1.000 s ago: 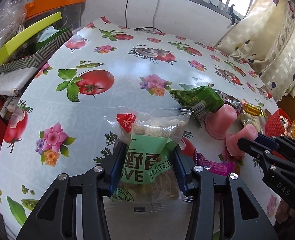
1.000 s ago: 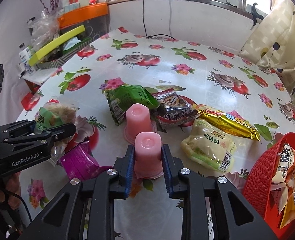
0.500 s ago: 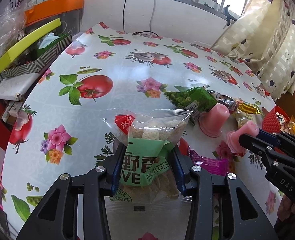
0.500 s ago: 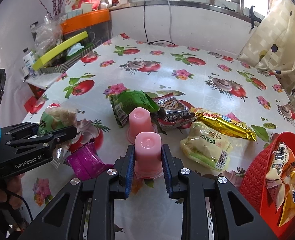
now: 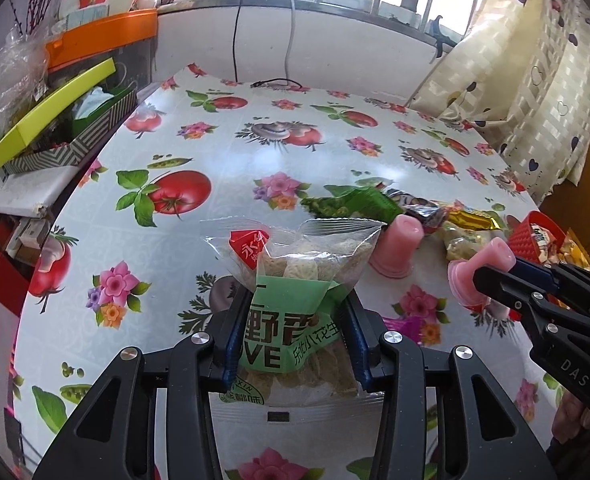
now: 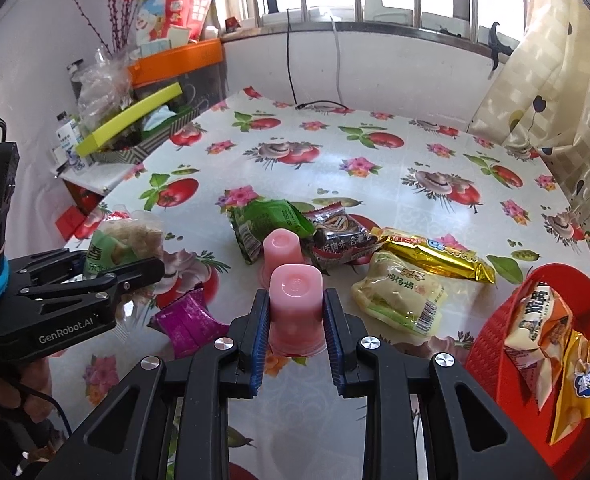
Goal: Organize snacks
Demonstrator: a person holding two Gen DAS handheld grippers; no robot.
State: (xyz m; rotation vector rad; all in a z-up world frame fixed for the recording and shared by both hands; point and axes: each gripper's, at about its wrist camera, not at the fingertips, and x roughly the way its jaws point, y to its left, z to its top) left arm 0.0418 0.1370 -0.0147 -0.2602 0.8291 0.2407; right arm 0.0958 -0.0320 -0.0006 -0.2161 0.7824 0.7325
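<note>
My left gripper (image 5: 293, 308) is shut on a clear bag of crackers with a green label (image 5: 295, 280) and holds it above the table; it also shows in the right wrist view (image 6: 123, 240). My right gripper (image 6: 295, 300) is shut on a pink jelly cup (image 6: 295, 292), held upside down above the table; it also shows in the left wrist view (image 5: 483, 268). A second pink jelly cup (image 6: 283, 246) stands on the table behind it. A red basket (image 6: 507, 344) with snack packs sits at the right.
On the flowered tablecloth (image 6: 375, 152) lie a green pack (image 6: 263, 220), a dark pack (image 6: 339, 232), a gold pack (image 6: 435, 254), a pale yellow pack (image 6: 399, 300) and a purple pack (image 6: 187, 320). Boxes and a yellow-lidded tray (image 6: 131, 120) stand at the left edge.
Both grippers have risen with their loads; the table and its snacks now sit lower and farther in both views. The pink cup has tilted in the left wrist view.
</note>
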